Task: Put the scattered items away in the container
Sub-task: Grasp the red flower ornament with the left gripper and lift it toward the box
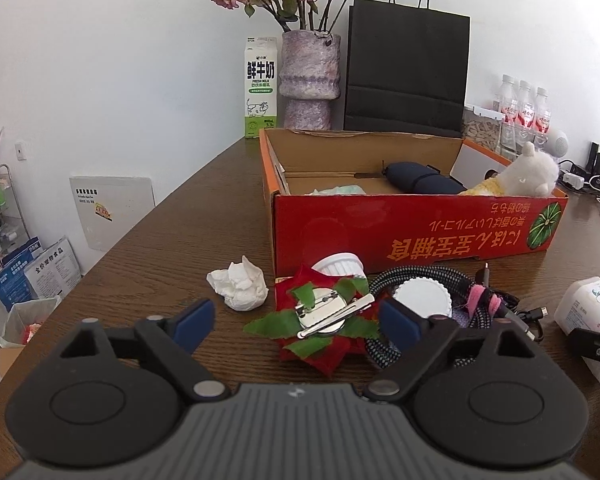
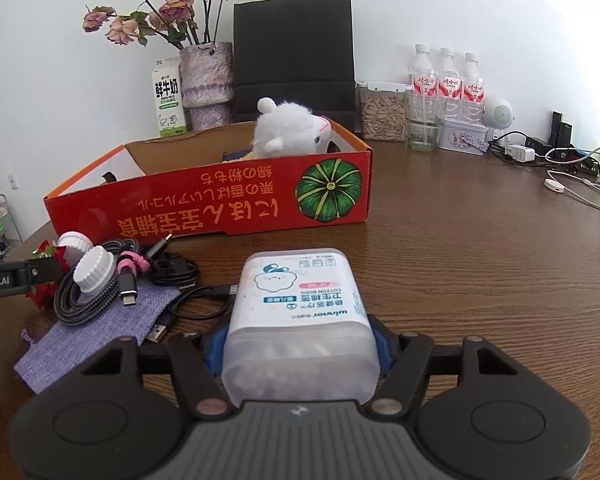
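The left tongs (image 1: 296, 322) are gaping around the brooch (image 1: 320, 318), not gripping; its flat clip may be slipping out. The right tongs (image 2: 300, 344) are clamping the swab box (image 2: 300, 312); the carton (image 2: 220, 196) is lying ahead.

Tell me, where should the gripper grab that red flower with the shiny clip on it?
Probably best by the shiny metal clip. The red flower pin lies face down and flat, so its soft petals would just crumple. Bring the left gripper down from above, fingers either side of the long clip, which sticks up highest.
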A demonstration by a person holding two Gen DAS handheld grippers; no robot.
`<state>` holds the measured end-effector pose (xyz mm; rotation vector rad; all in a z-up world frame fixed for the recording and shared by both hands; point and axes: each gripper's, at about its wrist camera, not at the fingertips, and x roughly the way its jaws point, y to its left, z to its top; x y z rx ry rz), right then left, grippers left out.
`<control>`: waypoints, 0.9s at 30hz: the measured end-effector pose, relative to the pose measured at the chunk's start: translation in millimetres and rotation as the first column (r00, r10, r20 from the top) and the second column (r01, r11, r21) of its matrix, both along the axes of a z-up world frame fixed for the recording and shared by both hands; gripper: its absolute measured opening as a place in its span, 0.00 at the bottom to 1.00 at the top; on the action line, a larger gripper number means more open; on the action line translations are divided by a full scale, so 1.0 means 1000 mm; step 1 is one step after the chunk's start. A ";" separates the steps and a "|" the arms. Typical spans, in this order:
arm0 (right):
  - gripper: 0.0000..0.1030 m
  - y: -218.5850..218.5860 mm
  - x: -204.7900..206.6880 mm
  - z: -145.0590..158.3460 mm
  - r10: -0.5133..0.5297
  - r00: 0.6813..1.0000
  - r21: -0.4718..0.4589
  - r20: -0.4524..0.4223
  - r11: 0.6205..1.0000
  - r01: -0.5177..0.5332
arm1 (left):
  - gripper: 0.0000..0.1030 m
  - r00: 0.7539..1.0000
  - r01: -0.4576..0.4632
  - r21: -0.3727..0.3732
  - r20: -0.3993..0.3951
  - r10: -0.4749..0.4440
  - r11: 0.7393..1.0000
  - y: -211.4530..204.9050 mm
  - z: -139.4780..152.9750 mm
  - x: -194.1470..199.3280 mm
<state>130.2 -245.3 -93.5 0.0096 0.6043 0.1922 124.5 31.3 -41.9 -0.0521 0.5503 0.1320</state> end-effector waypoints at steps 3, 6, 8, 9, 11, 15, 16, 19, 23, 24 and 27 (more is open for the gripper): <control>0.63 0.001 -0.003 0.001 0.007 1.000 -0.004 0.017 1.000 -0.007 | 0.48 1.000 0.015 -0.014 -0.018 -0.015 1.000 0.000 -0.001 -0.001; 0.63 0.002 -0.005 0.003 0.010 0.999 -0.003 0.035 1.000 -0.010 | 0.46 1.000 0.022 -0.024 0.001 -0.022 0.999 0.000 -0.002 -0.007; 0.63 0.002 -0.007 0.004 0.010 0.999 -0.003 0.042 1.000 -0.010 | 0.46 1.000 0.015 -0.024 0.010 -0.014 1.000 0.000 0.000 -0.010; 0.63 0.002 -0.008 0.005 0.011 0.999 -0.001 0.044 1.000 -0.011 | 0.46 1.000 0.009 -0.023 0.015 -0.009 1.000 0.001 0.001 -0.012; 0.63 0.002 -0.009 0.007 0.010 0.999 0.002 0.052 1.000 -0.011 | 0.45 1.000 0.004 -0.027 0.024 -0.003 1.000 0.002 0.003 -0.015; 0.63 0.002 -0.013 0.013 0.012 0.997 0.010 0.071 1.000 -0.013 | 0.45 0.999 -0.004 -0.032 0.048 0.006 0.999 0.006 0.009 -0.023; 0.63 0.002 -0.014 0.015 0.014 0.997 0.010 0.077 1.000 -0.015 | 0.45 0.998 -0.005 -0.033 0.055 0.007 0.999 0.007 0.012 -0.024; 0.63 0.003 -0.017 0.023 0.022 0.995 0.014 0.097 1.000 -0.024 | 0.45 0.996 -0.006 -0.028 0.083 0.009 1.000 0.008 0.020 -0.029; 0.63 0.009 -0.017 0.034 0.041 0.991 0.016 0.126 0.999 -0.043 | 0.46 0.992 0.012 -0.032 0.127 -0.008 0.999 0.005 0.033 -0.032; 0.63 0.010 -0.016 0.037 0.046 0.990 0.018 0.132 0.999 -0.049 | 0.46 0.990 0.018 -0.033 0.138 -0.013 0.999 0.003 0.037 -0.032; 0.63 0.018 -0.014 0.047 0.066 0.985 0.018 0.157 0.997 -0.069 | 0.46 0.986 0.032 -0.029 0.164 -0.027 0.999 -0.002 0.046 -0.028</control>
